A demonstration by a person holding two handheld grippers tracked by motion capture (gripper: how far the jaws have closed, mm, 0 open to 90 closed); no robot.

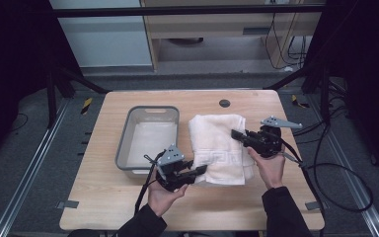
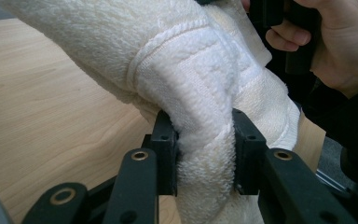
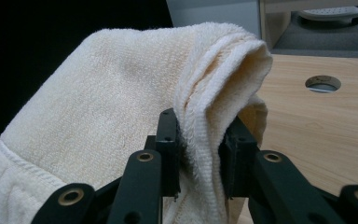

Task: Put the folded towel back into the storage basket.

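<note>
A folded white towel (image 1: 218, 144) with a woven border lies in the middle of the wooden table (image 1: 103, 197). My left gripper (image 1: 203, 169) is at its near left corner, jaws shut on a thick fold of the towel (image 2: 204, 140). At the towel's right edge my right gripper (image 1: 237, 134) is shut on several layers of the towel (image 3: 205, 140), which rise in a hump above its jaws. A person's hand (image 2: 340, 51) holding the other gripper shows at the top right of the left gripper view.
A grey plastic bin (image 1: 123, 148) stands just left of the towel, open side up. A round hole (image 1: 224, 103) is set in the table near its far edge. Cables (image 1: 335, 168) trail off the table's right side.
</note>
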